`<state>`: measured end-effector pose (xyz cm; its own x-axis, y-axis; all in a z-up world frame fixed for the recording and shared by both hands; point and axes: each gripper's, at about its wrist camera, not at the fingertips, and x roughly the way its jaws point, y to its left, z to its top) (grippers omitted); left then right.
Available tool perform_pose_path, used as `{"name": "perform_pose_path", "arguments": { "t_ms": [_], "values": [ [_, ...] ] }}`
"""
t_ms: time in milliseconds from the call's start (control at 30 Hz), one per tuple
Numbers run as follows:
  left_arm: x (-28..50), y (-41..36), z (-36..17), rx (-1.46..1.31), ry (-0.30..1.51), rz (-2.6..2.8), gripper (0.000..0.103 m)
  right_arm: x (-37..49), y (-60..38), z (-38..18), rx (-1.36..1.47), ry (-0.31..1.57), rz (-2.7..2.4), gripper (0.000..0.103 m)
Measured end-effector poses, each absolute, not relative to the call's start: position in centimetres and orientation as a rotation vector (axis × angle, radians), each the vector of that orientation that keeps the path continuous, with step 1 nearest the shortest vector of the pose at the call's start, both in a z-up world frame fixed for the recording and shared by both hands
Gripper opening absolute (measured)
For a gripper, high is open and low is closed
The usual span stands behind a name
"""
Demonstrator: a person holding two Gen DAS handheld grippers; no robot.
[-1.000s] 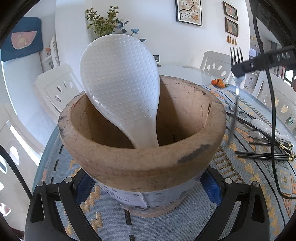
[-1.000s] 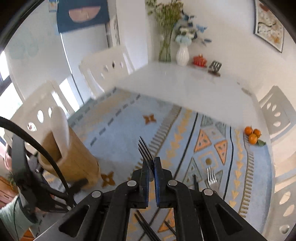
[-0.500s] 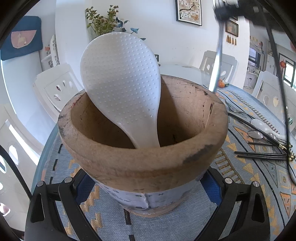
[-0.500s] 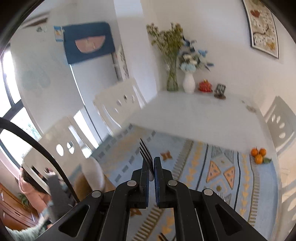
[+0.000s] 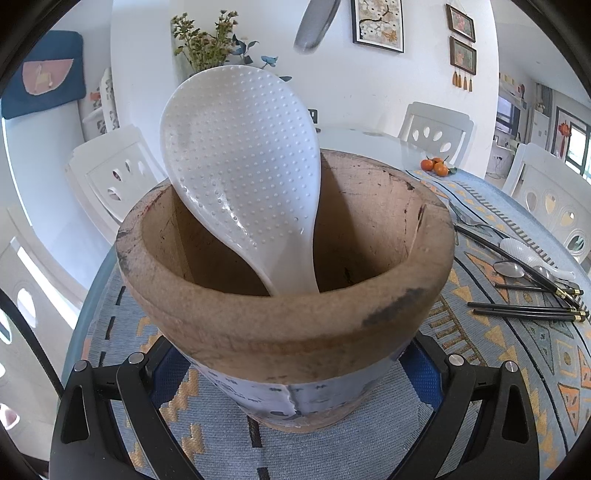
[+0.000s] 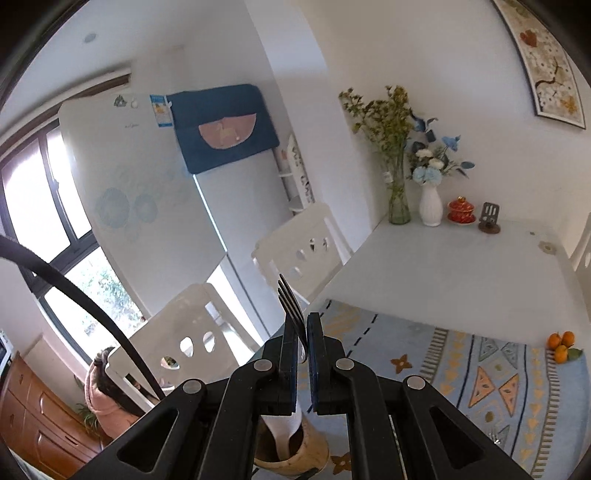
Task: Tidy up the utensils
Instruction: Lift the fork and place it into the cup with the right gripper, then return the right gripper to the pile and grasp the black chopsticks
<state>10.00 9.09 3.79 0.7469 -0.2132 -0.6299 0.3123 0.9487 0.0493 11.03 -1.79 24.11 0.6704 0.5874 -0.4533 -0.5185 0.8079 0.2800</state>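
Note:
A wooden utensil pot [image 5: 288,325] stands on the patterned cloth, and my left gripper [image 5: 295,369] is shut on its base, blue pads [image 5: 166,376] pressed to both sides. A white dimpled rice paddle [image 5: 240,166] leans inside the pot. My right gripper [image 6: 303,328] is shut on a metal fork [image 6: 290,306], tines pointing up past the fingers. It hangs high above the pot [image 6: 310,454] and the paddle [image 6: 284,424], which show beneath its jaws. In the left wrist view only the fork's handle end [image 5: 316,26] dips in at the top, over the pot's mouth.
Black chopsticks [image 5: 528,314], a white ceramic spoon [image 5: 517,251] and a metal spoon [image 5: 511,269] lie on the cloth right of the pot. Oranges [image 5: 436,166] sit further back. Vases [image 6: 430,203] stand at the table's far end. White chairs surround the table; a person in pink [image 6: 107,398] is beyond it.
My right gripper has risen with the fork and swung from the right to above the pot; the fork now hangs handle down over it. The left gripper and the pot have stayed put.

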Motion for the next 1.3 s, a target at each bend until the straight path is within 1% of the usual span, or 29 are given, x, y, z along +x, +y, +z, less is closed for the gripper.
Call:
{"name": "perform_pose_path", "arguments": {
  "t_ms": [300,500,600,700,800,833,1167,1300],
  "values": [
    [9.9,9.2,3.8,0.157,0.666,-0.288,0.099,11.3,0.9,20.6,0.03,0.663,0.641,0.004],
    [9.9,9.2,3.9,0.163,0.665,-0.286,0.099,11.1,1.0,19.7,-0.002,0.701,0.646,0.006],
    [9.8,9.1,3.8,0.166,0.662,-0.284,0.099,11.5,1.2,19.2,-0.006,0.744,0.664,0.01],
    [9.6,9.0,3.8,0.168,0.656,-0.286,0.099,11.1,0.6,19.4,0.008,0.732,0.689,0.014],
    [9.5,9.1,3.8,0.163,0.65,-0.284,0.099,10.7,-0.3,19.8,0.022,0.707,0.688,0.023],
    [9.5,9.0,3.8,0.165,0.653,-0.284,0.099,10.5,-0.7,20.0,0.031,0.698,0.687,0.025],
    [9.5,8.7,3.7,0.165,0.654,-0.281,0.1,9.1,-6.5,21.1,0.041,0.67,0.563,0.026],
    [9.5,8.6,3.7,0.169,0.653,-0.278,0.1,8.2,-9.9,20.2,0.019,0.699,0.481,0.028]
  ]
}}
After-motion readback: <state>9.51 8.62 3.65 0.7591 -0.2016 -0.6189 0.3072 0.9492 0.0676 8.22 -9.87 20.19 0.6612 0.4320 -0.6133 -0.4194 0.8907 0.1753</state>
